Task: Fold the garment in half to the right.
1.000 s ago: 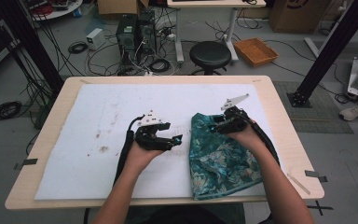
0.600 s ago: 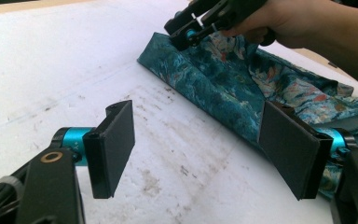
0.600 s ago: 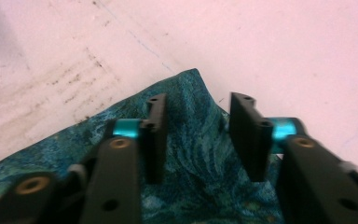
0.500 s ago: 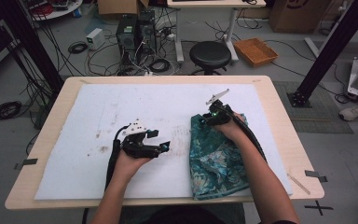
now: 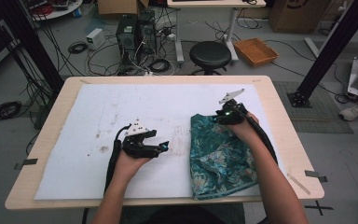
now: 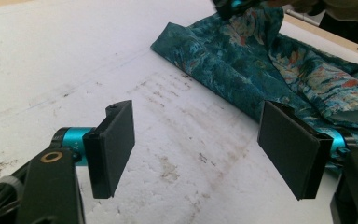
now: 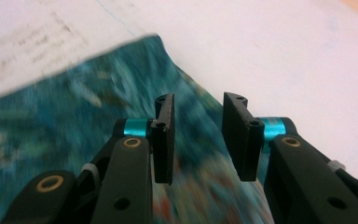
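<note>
A teal floral cloth [image 5: 219,156] lies crumpled on the white sheet [image 5: 98,116] covering the bench [image 5: 279,116], at its right half and reaching the near edge. The right tongs [image 5: 221,114] hover over the cloth's far corner; their jaws have just been opening and stand narrowly apart with nothing pinched between them. The left tongs [image 5: 161,147] rest spread wide over bare sheet, just beside the cloth's left edge.
</note>
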`<state>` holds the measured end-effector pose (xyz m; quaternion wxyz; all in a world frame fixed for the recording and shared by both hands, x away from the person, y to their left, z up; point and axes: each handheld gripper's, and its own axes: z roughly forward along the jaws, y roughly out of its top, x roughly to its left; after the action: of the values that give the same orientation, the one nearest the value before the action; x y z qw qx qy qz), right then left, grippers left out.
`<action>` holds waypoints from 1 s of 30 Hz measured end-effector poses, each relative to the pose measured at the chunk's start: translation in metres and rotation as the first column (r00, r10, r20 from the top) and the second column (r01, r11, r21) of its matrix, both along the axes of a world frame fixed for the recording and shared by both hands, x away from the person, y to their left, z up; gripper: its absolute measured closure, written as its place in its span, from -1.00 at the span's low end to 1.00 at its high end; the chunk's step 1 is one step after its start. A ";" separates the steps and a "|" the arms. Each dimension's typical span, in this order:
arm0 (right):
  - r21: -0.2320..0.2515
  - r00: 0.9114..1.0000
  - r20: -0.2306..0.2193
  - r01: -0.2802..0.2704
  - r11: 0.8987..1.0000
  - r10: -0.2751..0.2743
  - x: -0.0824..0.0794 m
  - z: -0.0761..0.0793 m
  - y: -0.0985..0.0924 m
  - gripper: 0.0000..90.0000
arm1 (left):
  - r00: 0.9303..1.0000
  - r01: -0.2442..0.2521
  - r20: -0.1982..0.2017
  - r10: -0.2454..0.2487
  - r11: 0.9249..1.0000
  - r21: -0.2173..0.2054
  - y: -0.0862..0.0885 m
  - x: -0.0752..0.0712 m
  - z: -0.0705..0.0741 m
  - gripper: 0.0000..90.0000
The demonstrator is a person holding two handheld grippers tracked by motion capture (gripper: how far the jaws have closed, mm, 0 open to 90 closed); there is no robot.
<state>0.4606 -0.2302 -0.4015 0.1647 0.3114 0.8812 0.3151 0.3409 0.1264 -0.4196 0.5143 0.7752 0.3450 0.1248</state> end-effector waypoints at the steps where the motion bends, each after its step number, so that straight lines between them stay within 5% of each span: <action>1: 0.005 1.000 0.007 0.009 1.000 -0.009 -0.004 0.001 -0.008 0.45 | 1.000 0.000 0.004 0.000 1.000 0.001 0.000 0.000 0.000 -0.39; 4: 0.003 0.997 0.024 0.071 0.997 -0.071 -0.011 0.000 -0.033 0.37 | 1.000 -0.002 0.002 0.002 1.000 -0.002 0.000 -0.001 0.001 -0.39; 6: 0.008 0.987 0.029 0.157 0.988 -0.157 -0.011 -0.002 -0.055 0.30 | 1.000 -0.004 0.003 0.004 1.000 -0.001 0.000 0.000 0.001 -0.39; 11: -0.001 0.968 -0.020 0.249 0.968 -0.249 -0.006 -0.012 -0.085 0.22 | 1.000 -0.002 0.001 0.002 1.000 0.001 0.000 0.000 0.000 -0.39; 13: 0.005 0.965 -0.071 0.254 0.967 -0.253 -0.004 -0.019 -0.090 0.21 | 1.000 -0.005 -0.002 0.005 1.000 -0.001 0.000 0.000 0.000 -0.39; 16: 0.023 0.970 -0.113 0.218 0.976 -0.215 -0.006 -0.022 -0.093 0.51 | 1.000 -0.005 -0.001 0.005 1.000 -0.001 0.001 0.000 0.000 -0.39; 19: 0.031 0.975 -0.094 0.204 0.978 -0.201 -0.008 -0.017 -0.093 0.76 | 1.000 -0.007 -0.001 0.007 1.000 -0.001 0.001 0.000 0.000 -0.39; 21: 0.052 0.981 -0.023 0.191 0.980 -0.190 -0.011 -0.004 -0.092 0.88 | 1.000 -0.004 -0.002 0.004 1.000 -0.002 0.000 0.000 0.000 -0.39; 25: 0.026 0.981 0.044 0.190 0.982 -0.191 -0.004 0.008 -0.084 0.88 | 1.000 -0.001 0.001 0.001 1.000 -0.010 -0.001 -0.001 0.000 -0.39; 30: -0.020 0.976 -0.012 0.219 0.975 -0.219 0.011 -0.007 -0.083 0.66 | 1.000 0.001 0.005 -0.001 1.000 -0.008 0.001 -0.001 0.000 -0.39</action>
<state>0.4716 -0.3134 -0.4082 0.1950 0.4074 0.8456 0.2846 0.3396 0.1269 -0.4193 0.5185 0.7730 0.3436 0.1251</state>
